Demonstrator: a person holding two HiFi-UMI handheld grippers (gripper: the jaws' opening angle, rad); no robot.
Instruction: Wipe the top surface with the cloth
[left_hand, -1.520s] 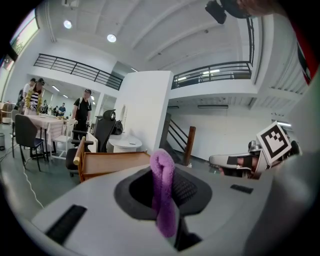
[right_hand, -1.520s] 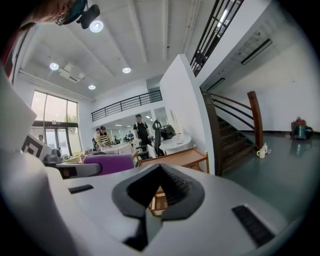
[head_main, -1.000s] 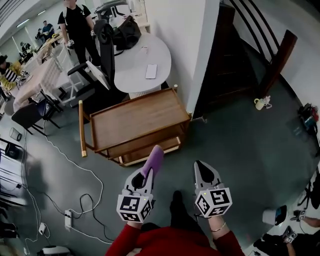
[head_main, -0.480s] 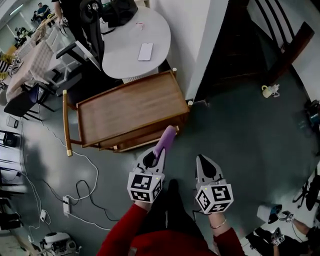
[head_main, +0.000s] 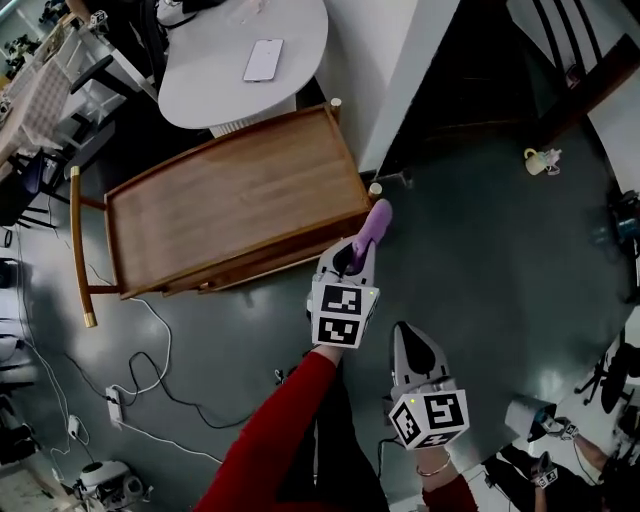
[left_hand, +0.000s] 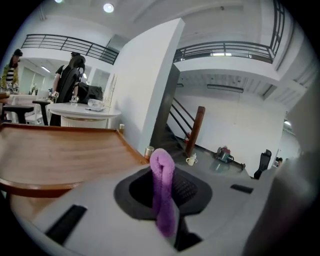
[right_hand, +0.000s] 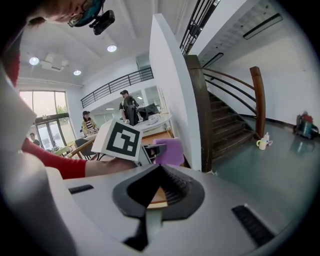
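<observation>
Wooden cart top (head_main: 230, 195); left tool (head_main: 356, 254) pinches cloth (head_main: 376, 220) pointing forward.

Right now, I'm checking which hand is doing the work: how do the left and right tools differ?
The left tool is shut on the purple cloth; the right tool is shut on nothing. The left tool reaches out beside the wooden cart's near corner; the right tool hangs back over the floor. Both carry marker cubes.
</observation>
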